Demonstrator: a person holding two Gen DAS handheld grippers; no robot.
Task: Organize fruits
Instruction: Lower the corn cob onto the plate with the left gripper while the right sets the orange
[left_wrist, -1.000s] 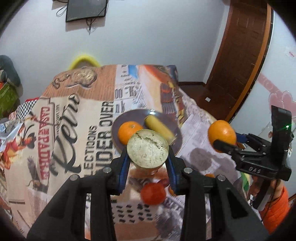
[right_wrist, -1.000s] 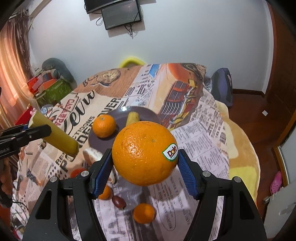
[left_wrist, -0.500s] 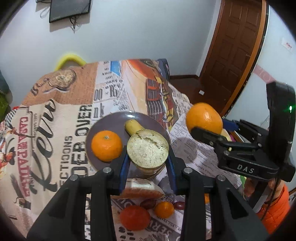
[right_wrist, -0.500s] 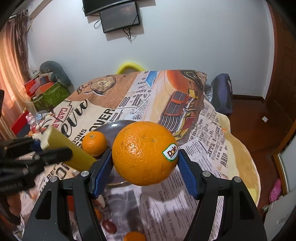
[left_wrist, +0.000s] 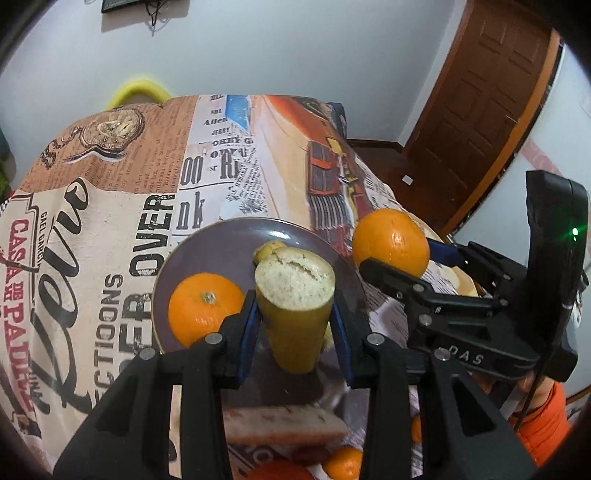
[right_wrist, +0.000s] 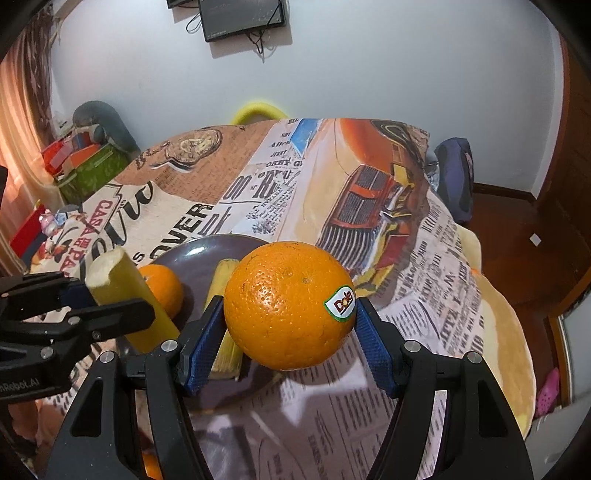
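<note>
My left gripper (left_wrist: 295, 325) is shut on a yellow banana piece (left_wrist: 295, 310) with a cut pale end, held over the near edge of a dark purple plate (left_wrist: 229, 236). The plate holds a small orange (left_wrist: 203, 314) and another banana piece (left_wrist: 267, 251). My right gripper (right_wrist: 290, 325) is shut on a large orange (right_wrist: 290, 302) with a Dole sticker, held above the plate's right edge (right_wrist: 207, 247). The right gripper also shows in the left wrist view (left_wrist: 391, 254); the left gripper shows in the right wrist view (right_wrist: 99, 295).
The table carries a newspaper-print cloth (left_wrist: 110, 184). Near the front lie a pale fruit slice (left_wrist: 284, 424), a small orange (left_wrist: 343, 461) and a red fruit (left_wrist: 277, 472). A yellow chair back (right_wrist: 258, 109) stands at the far edge. A brown door (left_wrist: 480, 110) is at right.
Both grippers have moved forward toward the plate with their fruit. The plate now lies right under the banana piece and close beside the large orange.
</note>
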